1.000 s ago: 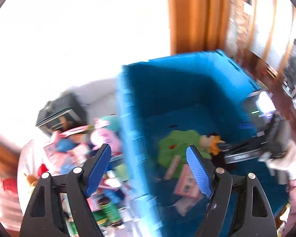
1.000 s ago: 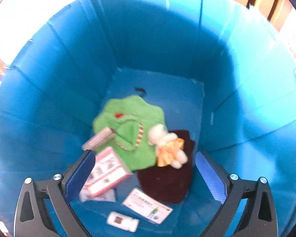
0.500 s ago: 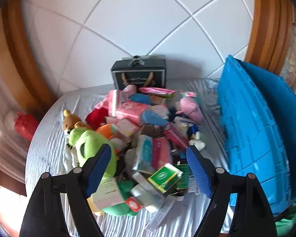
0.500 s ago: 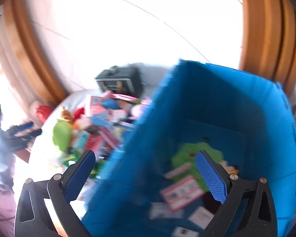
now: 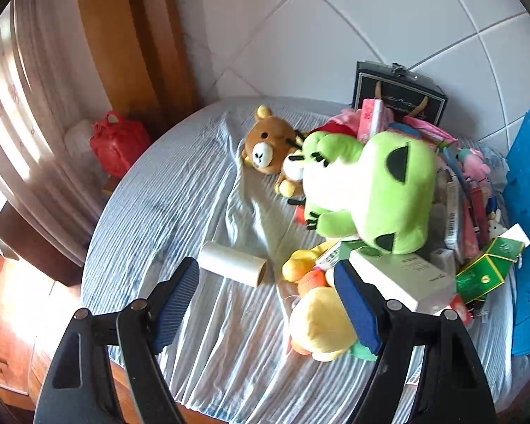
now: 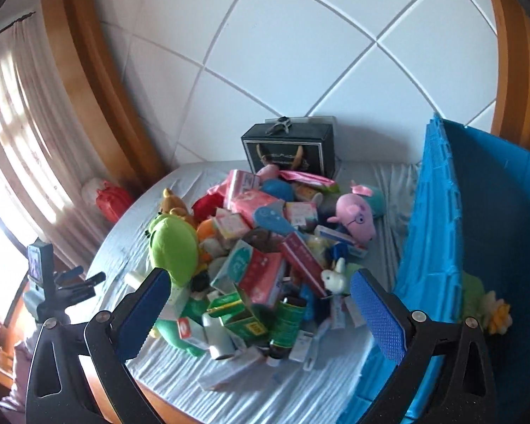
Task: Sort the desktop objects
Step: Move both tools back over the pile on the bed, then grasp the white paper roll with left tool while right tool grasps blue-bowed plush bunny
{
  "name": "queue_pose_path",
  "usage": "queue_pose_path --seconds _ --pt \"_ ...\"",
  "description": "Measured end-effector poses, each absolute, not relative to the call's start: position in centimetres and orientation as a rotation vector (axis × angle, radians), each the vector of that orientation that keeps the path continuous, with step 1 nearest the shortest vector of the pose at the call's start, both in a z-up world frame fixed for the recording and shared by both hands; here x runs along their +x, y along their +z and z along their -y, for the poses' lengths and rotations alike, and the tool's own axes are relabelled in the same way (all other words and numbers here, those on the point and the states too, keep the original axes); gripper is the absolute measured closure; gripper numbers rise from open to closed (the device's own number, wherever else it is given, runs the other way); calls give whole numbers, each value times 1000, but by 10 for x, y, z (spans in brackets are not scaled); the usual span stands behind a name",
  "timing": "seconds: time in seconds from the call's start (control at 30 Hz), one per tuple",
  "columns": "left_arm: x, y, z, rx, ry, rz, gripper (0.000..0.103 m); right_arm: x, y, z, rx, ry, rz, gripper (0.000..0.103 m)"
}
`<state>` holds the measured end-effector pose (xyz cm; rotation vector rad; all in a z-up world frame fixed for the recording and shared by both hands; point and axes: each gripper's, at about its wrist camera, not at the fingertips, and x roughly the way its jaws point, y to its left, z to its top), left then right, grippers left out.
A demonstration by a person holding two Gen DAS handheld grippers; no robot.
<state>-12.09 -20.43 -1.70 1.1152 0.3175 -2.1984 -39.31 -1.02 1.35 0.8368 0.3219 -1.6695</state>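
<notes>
From the left wrist view, a red bag (image 5: pixel 118 141) sat on the floor beside the curtain, off the left edge of the desk (image 5: pixel 180 190), which carried a pale striped cloth. My left claw (image 5: pixel 266 304) hung released above the cloth, its blue pads wide apart and gripping nothing. A white paper roll (image 5: pixel 231 263) lay on its side just beyond the left pad. Further back, a brown bear plush (image 5: pixel 268 141) lay against the left edge of the pile. A large green frog plush (image 5: pixel 371 190) rested on top of boxes to its right, with a yellow plush (image 5: pixel 319 325) just beside the right pad. A white carton (image 5: pixel 399 277) and a green box (image 5: pixel 487 268) lay at the near right of the heap. A black gift box (image 5: pixel 401 93) stood against the tiled wall behind everything.

From the right wrist view, my right claw (image 6: pixel 258 309) was likewise released and empty, hovering over the near side of the pile of cartons, packets and toys. A small white rabbit figure (image 6: pixel 335 279) sat near the right pad, and a pink pig plush (image 6: pixel 357 215) lay at the far right of the heap. The blue crate (image 6: pixel 438 233) stood at the right end of the desk, touching the cloth, with green and yellow plush items visible inside.
</notes>
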Motion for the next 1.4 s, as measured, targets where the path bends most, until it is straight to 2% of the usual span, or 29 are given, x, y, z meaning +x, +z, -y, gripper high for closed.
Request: queue_pose_path --seconds 0.17,0.47,0.73,0.83,0.87,0.9,1.03,1.1,1.13,1.17,1.2,1.23,1.4 --pt "-102 -67 250 1164 -2131 -440 24 -380 -23 39 901 -1704 -299 0" --pt "-122 -141 319 1198 -1944 -814 25 -412 -99 75 1100 -1831 -356 0" --pt "-153 -176 334 1226 -1851 -859 25 -463 -155 109 1228 -1915 -400 0" --pt "-164 -188 339 1241 -1826 -872 25 -479 -172 118 1252 -1961 -427 20" --pt "-168 -193 340 1250 -1814 -874 26 -486 -180 121 1274 -1971 -432 30" --pt "-172 -198 341 1265 -1805 -879 26 -490 -187 124 1294 -1968 -425 33" --pt "-184 -219 343 1322 -1770 -914 26 -505 -220 134 1378 -1937 -414 33" --pt "-191 -222 339 1344 -1778 -845 27 -510 -236 139 1415 -1926 -413 37" --pt "-195 -224 336 1358 -1785 -805 29 -512 -242 140 1429 -1923 -415 40" --pt "-197 -225 334 1365 -1793 -775 36 -513 -247 140 1433 -1942 -433 50" --pt "-197 -226 333 1366 -1803 -763 45 -515 -250 141 1425 -1968 -458 50" --pt "-196 -226 332 1362 -1817 -766 48 -516 -252 141 1418 -1967 -455 51" --pt "-182 -225 323 1312 -1871 -760 54 -510 -244 136 1378 -1989 -458 55"
